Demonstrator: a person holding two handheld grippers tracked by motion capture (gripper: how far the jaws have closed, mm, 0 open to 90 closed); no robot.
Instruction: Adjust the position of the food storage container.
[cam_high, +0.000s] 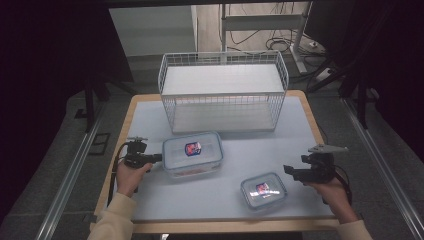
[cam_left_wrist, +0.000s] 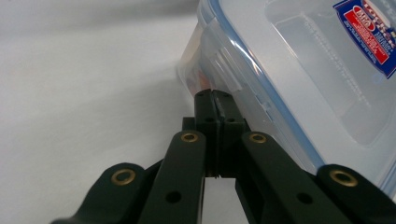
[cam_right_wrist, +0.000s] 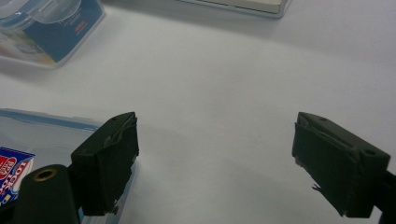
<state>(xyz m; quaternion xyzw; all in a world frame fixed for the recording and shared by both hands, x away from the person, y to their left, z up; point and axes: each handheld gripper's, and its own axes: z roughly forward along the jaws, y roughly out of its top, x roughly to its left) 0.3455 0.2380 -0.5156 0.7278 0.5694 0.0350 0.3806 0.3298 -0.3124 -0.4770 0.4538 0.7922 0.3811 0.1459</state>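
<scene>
**Closed tongs nudge the big box**

Left tongs (cam_high: 159, 158), clenched on nothing, press their tips against the large lidded container (cam_high: 193, 153) at centre-left, apparently to push it toward the wire basket (cam_high: 223, 90) above. Right tongs (cam_high: 290, 171) gape, released, beside the small container (cam_high: 263, 190). Pale counter (cam_high: 280, 145); dark, cabled room.
</scene>
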